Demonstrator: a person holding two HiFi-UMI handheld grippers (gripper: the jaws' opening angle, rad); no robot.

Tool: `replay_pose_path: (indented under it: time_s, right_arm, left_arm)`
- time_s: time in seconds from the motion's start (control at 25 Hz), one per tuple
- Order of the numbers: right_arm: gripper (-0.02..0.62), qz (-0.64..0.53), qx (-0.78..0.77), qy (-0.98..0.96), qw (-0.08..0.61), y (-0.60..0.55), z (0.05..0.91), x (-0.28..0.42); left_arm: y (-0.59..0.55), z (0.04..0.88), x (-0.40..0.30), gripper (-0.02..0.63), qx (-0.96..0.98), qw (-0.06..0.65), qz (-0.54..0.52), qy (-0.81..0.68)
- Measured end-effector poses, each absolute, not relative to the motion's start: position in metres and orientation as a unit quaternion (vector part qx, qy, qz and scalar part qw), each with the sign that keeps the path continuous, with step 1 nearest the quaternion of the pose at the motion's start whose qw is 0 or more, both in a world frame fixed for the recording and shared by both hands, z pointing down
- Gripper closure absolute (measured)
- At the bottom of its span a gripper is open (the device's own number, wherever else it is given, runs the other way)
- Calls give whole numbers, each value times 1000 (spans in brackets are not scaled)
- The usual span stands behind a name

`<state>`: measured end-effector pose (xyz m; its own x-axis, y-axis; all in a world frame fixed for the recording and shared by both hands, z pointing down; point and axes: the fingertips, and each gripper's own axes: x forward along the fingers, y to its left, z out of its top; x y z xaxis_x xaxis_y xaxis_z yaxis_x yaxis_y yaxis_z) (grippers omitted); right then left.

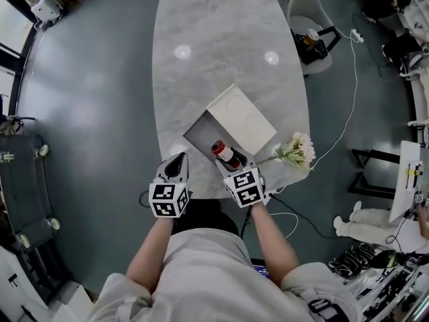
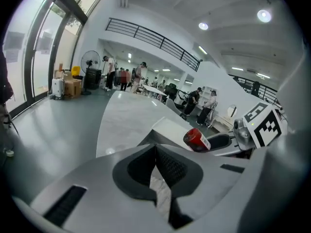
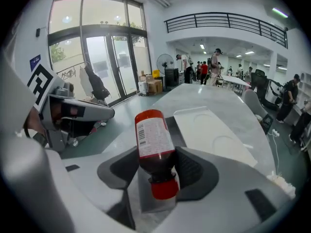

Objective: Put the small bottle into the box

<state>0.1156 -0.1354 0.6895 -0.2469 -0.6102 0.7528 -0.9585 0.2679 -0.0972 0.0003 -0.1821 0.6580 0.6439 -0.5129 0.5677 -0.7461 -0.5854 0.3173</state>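
Left hand-held gripper (image 2: 156, 155): jaws together, empty, over near edge of tabletop (image 1: 214, 45), at 9 o'clock of right one.
Right hand-held gripper (image 3: 158, 166): clamped on small bottle (image 3: 151, 139) near neck, cap toward camera, base pointing 11 o'clock, above near rim of open box (image 1: 198, 134).
Advice: advance toward 11 o'clock until bottle clears rim, lower into grey cavity, only then release. Avoid white lid (image 1: 242, 116) at 1 o'clock.
Flowers (image 1: 296, 150) at 3 o'clock, apart.
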Motion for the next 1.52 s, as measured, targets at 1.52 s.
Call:
replay_pose_path:
  time_s: [1.52]
  right_arm:
    - [351,348,487,-671,437,-128,767,120]
  left_arm:
    - [-159,688,-12,583,848,316,244,-349]
